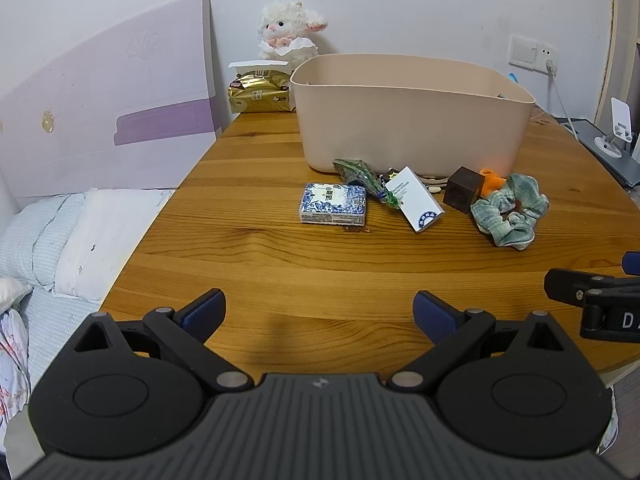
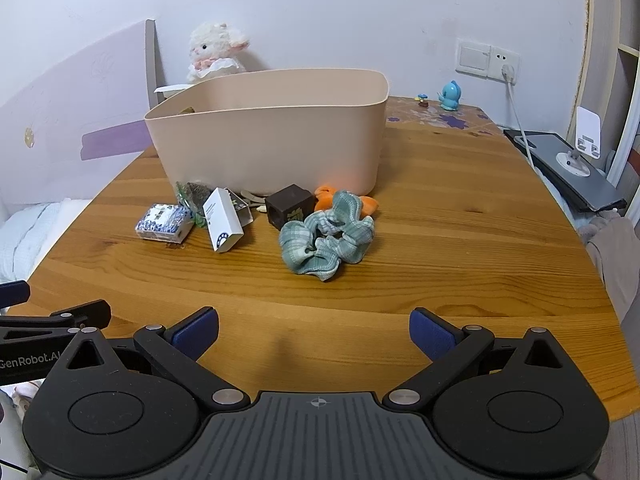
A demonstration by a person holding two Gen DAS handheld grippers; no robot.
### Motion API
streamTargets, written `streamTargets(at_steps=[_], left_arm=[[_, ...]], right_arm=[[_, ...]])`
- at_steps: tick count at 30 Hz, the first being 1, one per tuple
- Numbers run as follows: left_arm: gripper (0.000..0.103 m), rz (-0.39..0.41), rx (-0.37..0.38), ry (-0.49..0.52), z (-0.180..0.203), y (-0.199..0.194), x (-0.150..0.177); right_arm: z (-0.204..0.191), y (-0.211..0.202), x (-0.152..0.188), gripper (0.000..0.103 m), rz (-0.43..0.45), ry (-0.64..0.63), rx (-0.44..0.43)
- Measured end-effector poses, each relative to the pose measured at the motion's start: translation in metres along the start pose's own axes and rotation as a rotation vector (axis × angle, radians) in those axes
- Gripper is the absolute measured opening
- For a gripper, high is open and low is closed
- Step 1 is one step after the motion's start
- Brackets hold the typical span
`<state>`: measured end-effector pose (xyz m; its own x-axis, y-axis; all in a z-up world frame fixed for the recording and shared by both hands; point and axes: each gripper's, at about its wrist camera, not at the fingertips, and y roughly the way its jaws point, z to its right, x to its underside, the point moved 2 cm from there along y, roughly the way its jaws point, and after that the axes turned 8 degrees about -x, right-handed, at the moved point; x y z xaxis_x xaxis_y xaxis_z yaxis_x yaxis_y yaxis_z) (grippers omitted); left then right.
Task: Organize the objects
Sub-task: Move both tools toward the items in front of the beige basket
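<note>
Both tongs, left (image 1: 320,314) and right (image 2: 314,332), hover spread wide and empty over the wooden surface (image 2: 440,248). Beyond: green checked fabric scrunchie (image 2: 326,240), dark brown cube (image 2: 290,206), blue-white patterned box (image 1: 333,203), clustered against the beige plastic bin (image 2: 272,148), probably staged for loading.

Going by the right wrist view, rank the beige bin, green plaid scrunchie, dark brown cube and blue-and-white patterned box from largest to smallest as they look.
1. Beige bin, by far.
2. Green plaid scrunchie.
3 and 4. Blue-and-white patterned box and dark brown cube look about alike; with the fisheye lens, no ranking between them.
</note>
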<state>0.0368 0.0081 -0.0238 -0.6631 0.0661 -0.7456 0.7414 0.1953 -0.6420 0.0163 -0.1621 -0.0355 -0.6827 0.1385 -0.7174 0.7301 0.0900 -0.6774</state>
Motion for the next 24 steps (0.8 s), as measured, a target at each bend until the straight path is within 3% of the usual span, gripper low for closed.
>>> streamTargets(at_steps=[24], left_arm=[[0.100, -0.072, 0.011, 0.019, 0.001, 0.058, -0.019]], right_arm=[[0.015, 0.045, -0.014, 0.103, -0.051, 0.035, -0.004]])
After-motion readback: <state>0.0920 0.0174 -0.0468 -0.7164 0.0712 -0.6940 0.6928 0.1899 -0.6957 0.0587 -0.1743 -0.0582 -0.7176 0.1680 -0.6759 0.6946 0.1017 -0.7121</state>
